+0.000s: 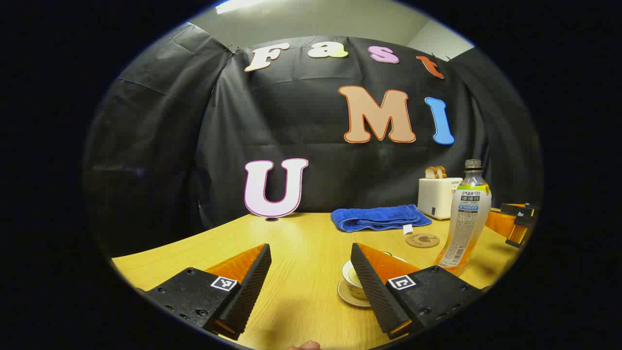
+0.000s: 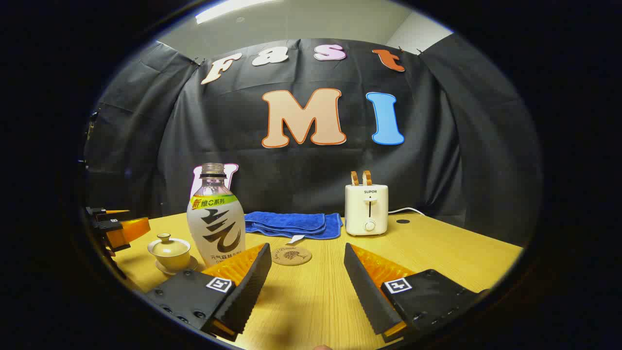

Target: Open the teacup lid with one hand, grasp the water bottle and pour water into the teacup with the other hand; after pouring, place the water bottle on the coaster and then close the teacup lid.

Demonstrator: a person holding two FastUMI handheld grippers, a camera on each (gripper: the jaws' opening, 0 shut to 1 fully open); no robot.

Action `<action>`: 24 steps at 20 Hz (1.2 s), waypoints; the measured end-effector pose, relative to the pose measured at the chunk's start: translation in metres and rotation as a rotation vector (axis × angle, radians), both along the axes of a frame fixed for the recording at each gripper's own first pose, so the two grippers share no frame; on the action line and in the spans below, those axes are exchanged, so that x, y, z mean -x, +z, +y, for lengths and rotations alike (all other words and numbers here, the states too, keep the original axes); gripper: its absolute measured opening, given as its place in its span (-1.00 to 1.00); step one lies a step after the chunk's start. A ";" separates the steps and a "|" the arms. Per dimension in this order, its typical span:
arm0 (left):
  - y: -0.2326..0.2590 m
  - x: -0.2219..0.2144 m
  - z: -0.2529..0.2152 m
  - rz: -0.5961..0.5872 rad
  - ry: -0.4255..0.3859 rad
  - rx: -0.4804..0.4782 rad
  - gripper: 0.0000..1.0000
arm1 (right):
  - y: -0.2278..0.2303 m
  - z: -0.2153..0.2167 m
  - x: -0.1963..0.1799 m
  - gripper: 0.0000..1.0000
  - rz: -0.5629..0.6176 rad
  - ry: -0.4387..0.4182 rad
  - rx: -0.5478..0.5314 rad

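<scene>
Beside the water bottle (image 2: pixel 215 214), right gripper (image 2: pixel 307 272) fingers spread wide, empty; left gripper (image 1: pixel 311 272) likewise.

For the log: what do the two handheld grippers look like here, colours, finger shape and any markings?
The left gripper and the right gripper match: black bolted bodies, wedge-shaped orange fingers faced with black ribbed pads, and a small black-and-white square marker on each finger base. No cables or sleeves are visible.

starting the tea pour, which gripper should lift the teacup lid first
Left, probably. The teacup, lid still on, sits right beside the open left gripper. The open right gripper lies nearer the water bottle.
</scene>
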State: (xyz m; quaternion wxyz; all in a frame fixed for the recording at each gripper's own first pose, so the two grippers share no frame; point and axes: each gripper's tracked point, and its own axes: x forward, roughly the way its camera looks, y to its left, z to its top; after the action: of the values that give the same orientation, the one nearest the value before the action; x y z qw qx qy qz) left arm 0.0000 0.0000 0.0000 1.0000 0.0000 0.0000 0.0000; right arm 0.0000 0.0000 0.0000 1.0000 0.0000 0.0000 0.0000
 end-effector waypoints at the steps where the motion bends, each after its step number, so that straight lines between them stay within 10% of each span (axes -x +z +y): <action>1: 0.000 0.000 0.000 0.000 -0.001 0.000 0.92 | -0.001 0.000 0.001 0.87 -0.001 0.000 0.000; 24: 0.000 -0.001 -0.008 -0.002 -0.042 0.002 0.92 | -0.002 0.000 -0.001 0.87 -0.002 -0.001 0.001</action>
State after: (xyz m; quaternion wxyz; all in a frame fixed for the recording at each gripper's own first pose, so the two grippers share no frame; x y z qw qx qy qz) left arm 0.0007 -0.0075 -0.0002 0.9998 -0.0008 -0.0010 -0.0210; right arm 0.0010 0.0000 -0.0022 1.0000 -0.0003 -0.0012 -0.0007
